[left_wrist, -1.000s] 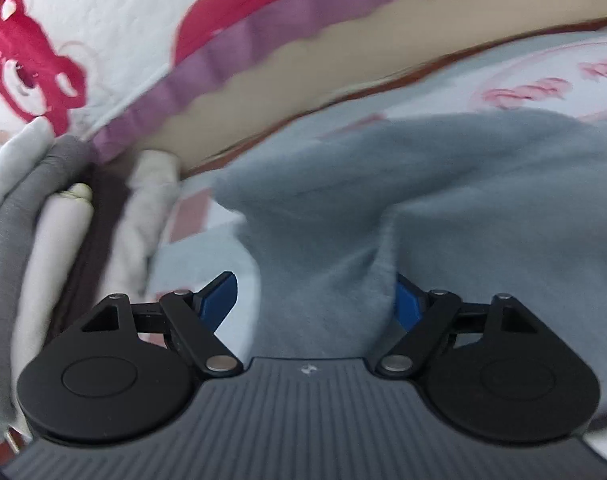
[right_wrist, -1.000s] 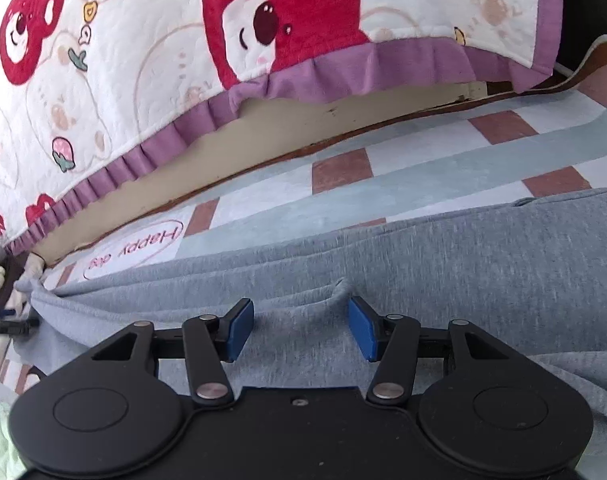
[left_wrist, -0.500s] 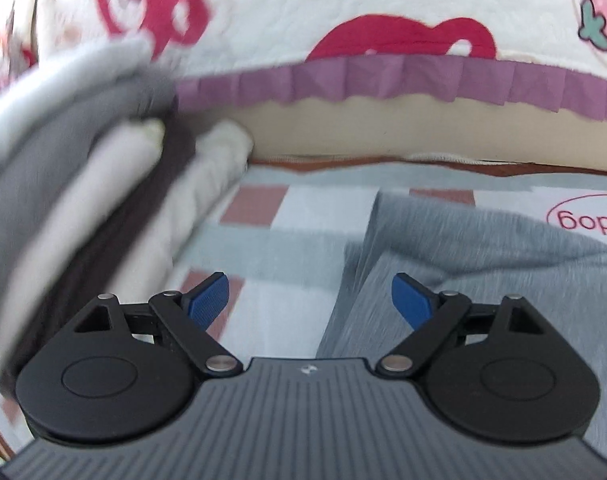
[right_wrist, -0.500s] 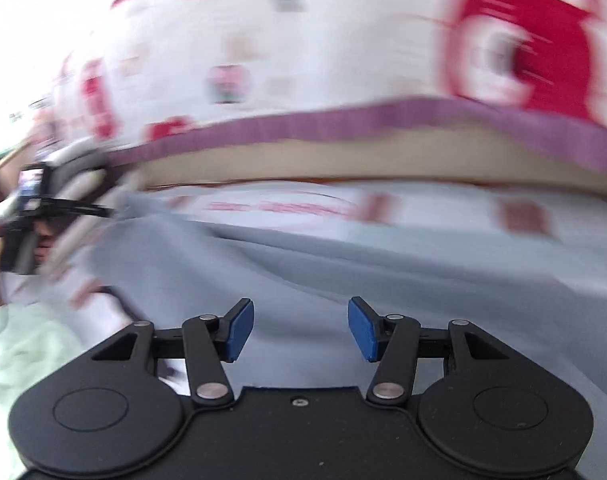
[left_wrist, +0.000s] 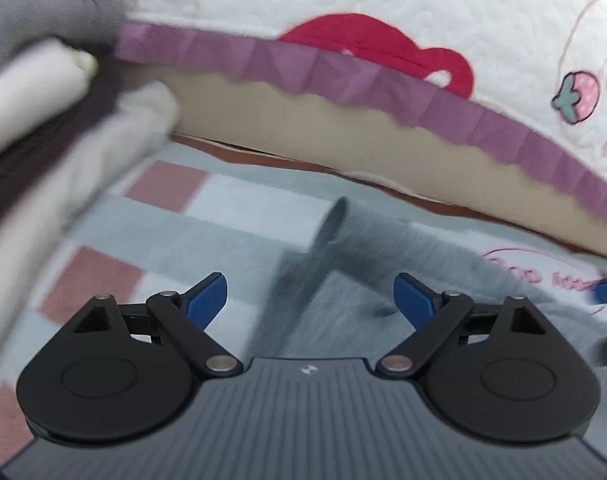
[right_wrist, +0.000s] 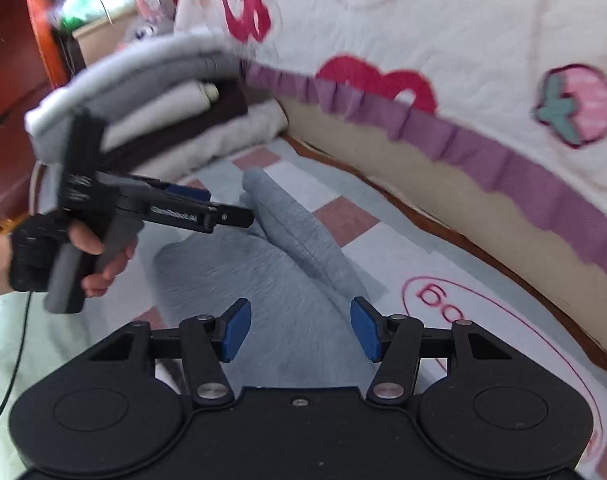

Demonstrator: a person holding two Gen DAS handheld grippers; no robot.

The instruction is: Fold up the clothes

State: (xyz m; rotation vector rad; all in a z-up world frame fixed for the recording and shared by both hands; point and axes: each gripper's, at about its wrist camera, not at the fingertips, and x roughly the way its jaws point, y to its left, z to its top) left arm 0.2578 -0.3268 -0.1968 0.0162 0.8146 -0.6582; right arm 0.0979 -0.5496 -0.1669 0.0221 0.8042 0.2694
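Now both hands had let go of the gray garment.

Left gripper (left_wrist: 305,294), fingers apart and closing on nothing, hovered beside the stack of folded clothes (right_wrist: 151,100); the gray garment (right_wrist: 271,248) lay folded on the checked sheet (left_wrist: 239,208); right gripper (right_wrist: 299,328), fingers apart and empty, had swung across to it.

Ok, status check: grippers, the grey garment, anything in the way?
Left gripper closing, right gripper opening, neither gripping. Grey garment bunched on the checked mat under both. Folded stack close by at the left; nothing blocking.
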